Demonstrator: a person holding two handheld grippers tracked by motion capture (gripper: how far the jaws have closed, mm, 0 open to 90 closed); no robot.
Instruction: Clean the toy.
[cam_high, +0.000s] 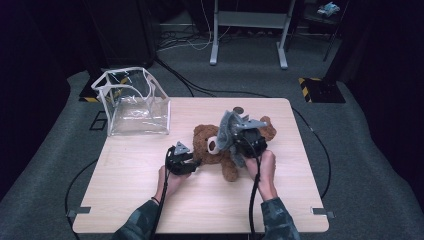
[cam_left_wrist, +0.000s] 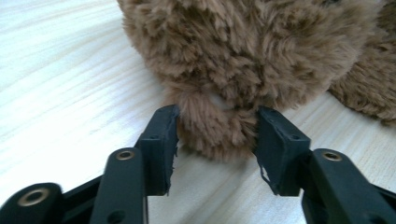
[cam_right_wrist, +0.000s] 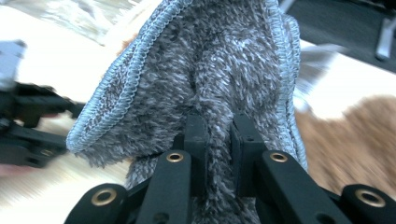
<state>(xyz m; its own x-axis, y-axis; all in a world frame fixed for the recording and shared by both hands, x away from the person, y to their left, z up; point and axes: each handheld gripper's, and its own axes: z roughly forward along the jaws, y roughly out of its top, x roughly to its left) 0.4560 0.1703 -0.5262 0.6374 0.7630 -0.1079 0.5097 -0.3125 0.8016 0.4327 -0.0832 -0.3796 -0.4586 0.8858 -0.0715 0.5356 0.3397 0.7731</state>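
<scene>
A brown teddy bear (cam_high: 207, 145) lies in the middle of the wooden table (cam_high: 150, 200). My left gripper (cam_high: 196, 162) sits at its left side. In the left gripper view the bear's furry paw (cam_left_wrist: 217, 133) fills the gap between the jaws of my left gripper (cam_left_wrist: 217, 126); the fur brushes both pads but does not look squeezed. My right gripper (cam_high: 235, 136) hovers over the bear, shut on a fold of grey fluffy cloth (cam_high: 227, 127). In the right gripper view the cloth (cam_right_wrist: 205, 60) stands up from the pinched jaws of my right gripper (cam_right_wrist: 219, 135), with the bear (cam_right_wrist: 355, 135) blurred behind.
A clear plastic bag (cam_high: 135, 102) with a white frame stands open at the table's back left corner. A small dark round thing (cam_high: 238, 109) lies near the back edge. Cables trail from both grippers off the front edge. Bare tabletop lies at the front and right.
</scene>
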